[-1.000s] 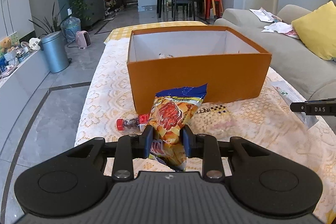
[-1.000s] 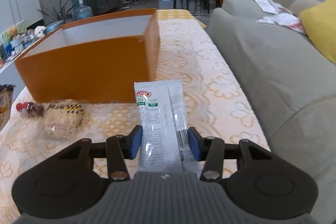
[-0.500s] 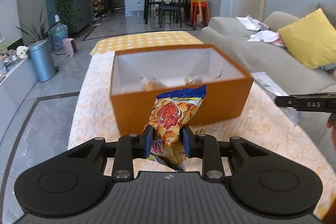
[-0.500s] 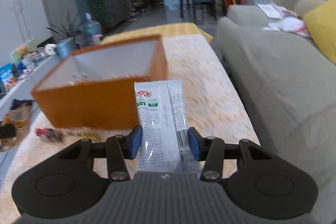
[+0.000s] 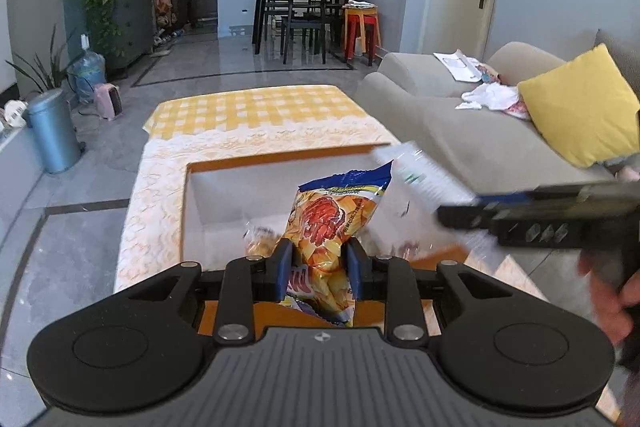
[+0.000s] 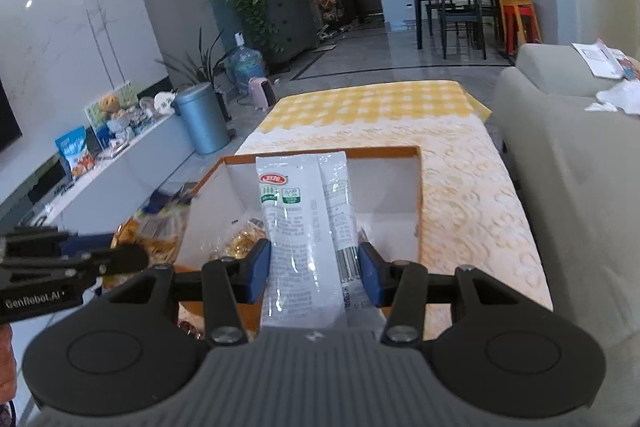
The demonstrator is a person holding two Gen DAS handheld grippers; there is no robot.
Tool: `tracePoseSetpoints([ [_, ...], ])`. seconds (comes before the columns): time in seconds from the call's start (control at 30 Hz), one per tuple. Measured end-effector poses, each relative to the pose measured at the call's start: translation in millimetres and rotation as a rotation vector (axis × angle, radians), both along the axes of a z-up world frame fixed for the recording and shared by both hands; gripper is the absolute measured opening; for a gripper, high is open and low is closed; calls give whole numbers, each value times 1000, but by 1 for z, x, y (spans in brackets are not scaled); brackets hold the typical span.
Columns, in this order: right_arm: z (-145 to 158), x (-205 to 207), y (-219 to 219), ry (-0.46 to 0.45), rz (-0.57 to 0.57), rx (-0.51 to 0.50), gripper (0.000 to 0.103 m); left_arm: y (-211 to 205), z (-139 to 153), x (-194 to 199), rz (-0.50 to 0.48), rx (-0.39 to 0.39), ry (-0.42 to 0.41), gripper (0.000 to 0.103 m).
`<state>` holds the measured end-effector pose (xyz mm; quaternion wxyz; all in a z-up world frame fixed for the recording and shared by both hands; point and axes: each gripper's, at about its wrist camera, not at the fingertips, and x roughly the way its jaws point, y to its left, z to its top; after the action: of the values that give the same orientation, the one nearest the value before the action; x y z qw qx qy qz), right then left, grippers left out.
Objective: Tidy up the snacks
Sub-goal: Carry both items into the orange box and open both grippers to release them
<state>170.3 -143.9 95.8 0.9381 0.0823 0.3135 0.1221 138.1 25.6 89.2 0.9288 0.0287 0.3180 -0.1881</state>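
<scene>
My left gripper (image 5: 316, 269) is shut on an orange chip bag with a blue top (image 5: 334, 223) and holds it over the open orange box (image 5: 280, 159). My right gripper (image 6: 314, 267) is shut on a white snack packet (image 6: 304, 227) and holds it over the same box (image 6: 332, 151). The right gripper also shows in the left wrist view (image 5: 540, 217), coming in from the right with the white packet (image 5: 416, 171). The left gripper shows in the right wrist view (image 6: 64, 259) with the chip bag (image 6: 160, 235). Wrapped snacks (image 6: 240, 241) lie inside the box.
The box stands on a low table with a lace cloth (image 6: 472, 187) and a yellow checked cloth (image 5: 248, 109) beyond. A grey sofa (image 5: 460, 123) with a yellow cushion (image 5: 580, 115) runs along the right. A blue bin (image 5: 52, 131) stands on the floor at left.
Both grippers rose and moved forward with their packets, from in front of the box to above its opening. They came closer together.
</scene>
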Motion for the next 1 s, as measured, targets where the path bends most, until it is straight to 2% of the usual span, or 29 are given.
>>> tracePoseSetpoints([
  [0.13,-6,36,13,39,-1,-75,46,-12,-3,27,7,21,30,32],
  [0.3,-22,72,22,108,-7,-163,46,-31,-21,61,19,53,86,32],
  [0.47,-39,95,25,169,3,-211,46,-39,-41,91,34,28,184,31],
  [0.57,-48,105,31,185,13,-248,46,-42,-52,104,53,43,213,29],
  [0.73,-60,114,39,198,31,-363,46,-39,-59,116,68,6,258,28],
  [0.9,-65,123,30,234,18,-327,47,-43,-58,118,74,14,256,28],
  [1.0,-66,123,31,238,20,-341,47,-43,-55,119,74,15,250,29],
])
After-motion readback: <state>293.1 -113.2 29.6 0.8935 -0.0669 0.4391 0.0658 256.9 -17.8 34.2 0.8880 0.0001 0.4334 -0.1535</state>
